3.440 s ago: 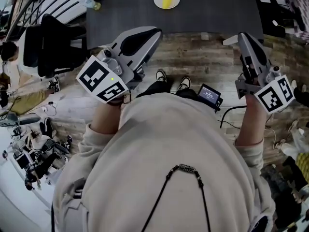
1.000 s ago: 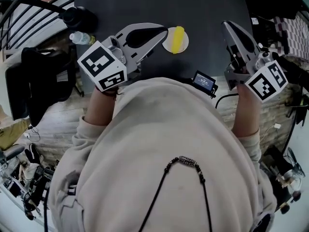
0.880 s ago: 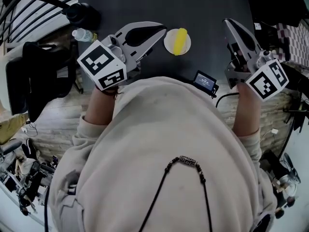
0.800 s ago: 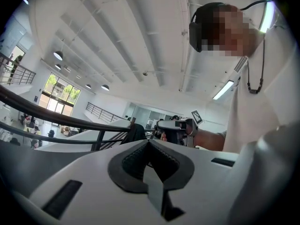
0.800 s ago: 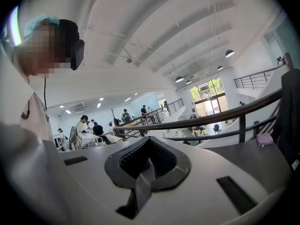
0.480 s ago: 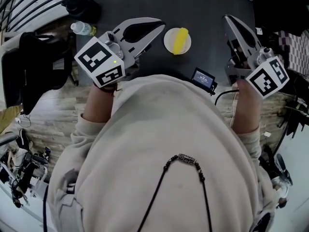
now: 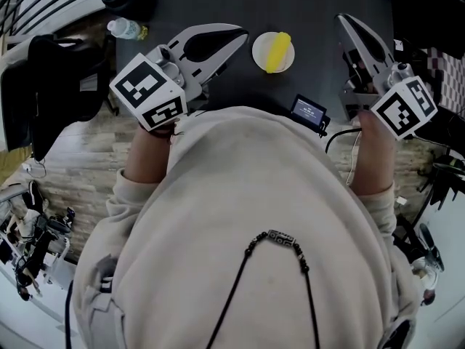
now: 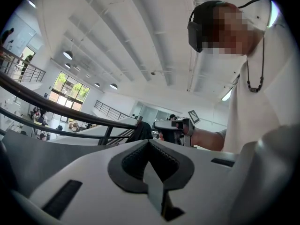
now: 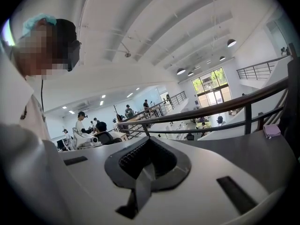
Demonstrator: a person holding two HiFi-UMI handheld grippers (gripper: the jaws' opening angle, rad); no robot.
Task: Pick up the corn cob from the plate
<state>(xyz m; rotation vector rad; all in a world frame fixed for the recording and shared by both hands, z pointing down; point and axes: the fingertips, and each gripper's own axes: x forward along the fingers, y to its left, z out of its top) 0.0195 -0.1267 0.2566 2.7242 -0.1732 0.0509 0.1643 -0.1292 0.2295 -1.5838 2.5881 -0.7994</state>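
The left hand-held gripper (image 7: pixel 238 33) and right hand-held gripper (image 7: pixel 340 20) are closed and empty. The corn cob (image 7: pixel 278 51) lies apart, at the left one's 4 o'clock.

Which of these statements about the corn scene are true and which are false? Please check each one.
1. The corn cob lies on the white plate. True.
2. The right gripper holds the corn cob. False: it is shut on nothing and stays apart from the cob, to the right of the plate in the head view.
3. The left gripper is shut with nothing between its jaws. True.
4. The plate stands on the wooden floor. False: it stands on the dark table.
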